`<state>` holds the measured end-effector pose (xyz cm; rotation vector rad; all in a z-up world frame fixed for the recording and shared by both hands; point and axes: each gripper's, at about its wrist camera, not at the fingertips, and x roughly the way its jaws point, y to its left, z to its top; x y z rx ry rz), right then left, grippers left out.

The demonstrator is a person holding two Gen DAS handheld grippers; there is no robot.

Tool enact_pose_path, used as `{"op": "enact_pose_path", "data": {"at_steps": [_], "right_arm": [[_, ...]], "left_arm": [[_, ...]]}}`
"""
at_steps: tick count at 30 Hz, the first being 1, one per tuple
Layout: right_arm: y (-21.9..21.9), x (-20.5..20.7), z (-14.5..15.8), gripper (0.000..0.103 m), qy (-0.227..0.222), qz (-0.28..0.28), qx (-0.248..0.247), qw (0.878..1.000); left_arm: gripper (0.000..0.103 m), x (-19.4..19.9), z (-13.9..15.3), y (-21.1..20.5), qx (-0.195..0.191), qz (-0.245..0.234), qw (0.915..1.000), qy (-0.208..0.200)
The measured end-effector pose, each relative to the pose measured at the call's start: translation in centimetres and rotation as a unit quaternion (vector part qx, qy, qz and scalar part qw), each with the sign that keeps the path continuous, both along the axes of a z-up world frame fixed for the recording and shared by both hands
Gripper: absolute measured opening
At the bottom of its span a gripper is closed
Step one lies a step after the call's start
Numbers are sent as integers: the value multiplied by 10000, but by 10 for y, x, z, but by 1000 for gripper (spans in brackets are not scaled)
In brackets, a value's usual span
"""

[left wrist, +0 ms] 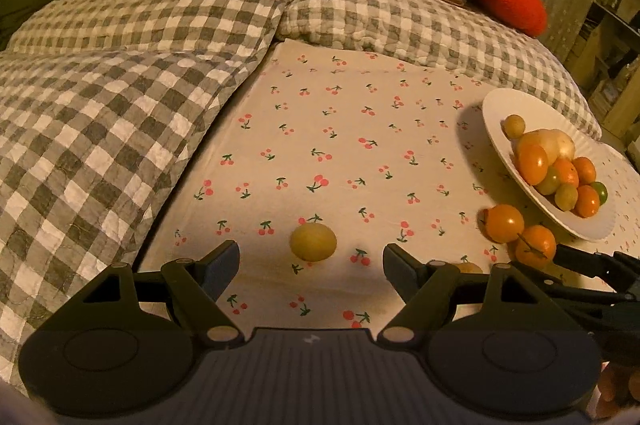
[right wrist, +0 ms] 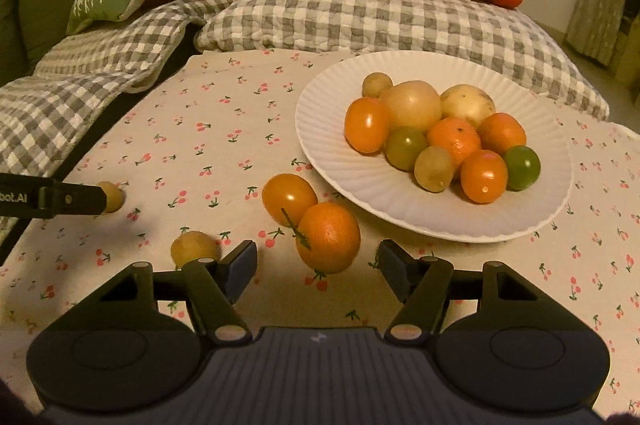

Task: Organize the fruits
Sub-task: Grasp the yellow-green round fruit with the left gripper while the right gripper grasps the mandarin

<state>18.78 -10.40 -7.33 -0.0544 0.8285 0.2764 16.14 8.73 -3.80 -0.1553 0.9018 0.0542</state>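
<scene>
Cherry-print cloth [right wrist: 200, 145] spread on bed; white fluted plate [right wrist: 332, 161] of fruit at its right edge. Left gripper [left wrist: 311, 261] open around yellow-green round fruit [left wrist: 313, 241]; right gripper [right wrist: 318, 259] open around stemmed orange mandarin [right wrist: 328, 237], ungripped.

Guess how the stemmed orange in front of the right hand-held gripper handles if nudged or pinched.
The orange is round on a soft cherry-print cloth, so a nudge likely rolls it. It touches the orange tomato, which would probably shift too. The peel looks dimpled, likely grippy; its thin stem might snag. The right hand-held gripper is open, short of it.
</scene>
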Motion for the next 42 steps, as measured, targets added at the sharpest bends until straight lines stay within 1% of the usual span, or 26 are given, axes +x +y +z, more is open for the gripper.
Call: {"op": "enact_pose_path", "data": {"at_steps": [2, 4, 5, 7, 8, 9, 10, 13, 16, 18, 22, 24, 27, 28, 32, 34, 36, 39, 42], "right_arm": [[-1, 2, -1, 60, -42, -65, 14, 10000], [-4, 4, -1, 54, -39, -145, 126, 9998], [-6, 5, -3, 54, -13, -191, 214, 9996], [-9, 6, -5, 46, 11, -263, 308, 9992], [-10, 6, -5, 44, -3, -279, 339, 9990], [-10, 6, -5, 36, -22, -268, 363, 9990], [-10, 5, -4, 32, -32, -236, 403, 9989], [-9, 4, -2, 31, 32, -234, 384, 9990], [-8, 4, -1, 31, 116, -190, 424, 9989], [-9, 4, 3, 31, 164, -166, 435, 9988], [-15, 2, 15, 31, 197, -169, 517, 9983], [-19, 0, 21, 31, 232, -177, 663, 9974], [-21, -2, 24, 31, 236, -169, 726, 9969], [-21, -3, 24, 31, 241, -171, 732, 9969], [-19, -1, 23, 31, 250, -156, 685, 9972], [-19, -1, 24, 31, 241, -133, 694, 9972], [-19, -2, 25, 31, 217, -111, 697, 9973], [-19, -2, 25, 31, 217, -81, 689, 9974], [-18, -3, 26, 31, 195, -53, 670, 9975]], "left_arm": [[69, 2, -1, 3, -67, 61, 10000, 32], [69, 3, -1, 6, -145, 127, 9998, 52], [69, 3, -1, 8, -175, 160, 9997, 57], [69, 4, -2, 9, -187, 209, 9996, 61], [69, 4, -2, 10, -176, 224, 9996, 64], [69, 5, -3, 11, -166, 239, 9996, 70], [69, 6, -4, 11, -162, 254, 9995, 77], [69, 8, -7, 11, -154, 263, 9995, 79], [69, 10, -10, 8, -38, 205, 9998, 77], [67, 12, -12, 6, -18, 166, 9998, 87], [64, 16, -15, 6, -153, 118, 9997, 126], [60, 19, -18, 8, -256, 145, 9995, 145], [55, 22, -20, 7, -258, 157, 9994, 143], [54, 22, -20, 7, -257, 151, 9995, 139], [42, 22, -22, 4, -243, 133, 9996, 96], [37, 23, -22, 4, -191, 137, 9997, 80], [29, 24, -22, 4, -130, 139, 9998, 68], [20, 25, -22, 4, -33, 96, 9999, 46], [14, 25, -23, 0, 146, 47, 9999, 43]]}}
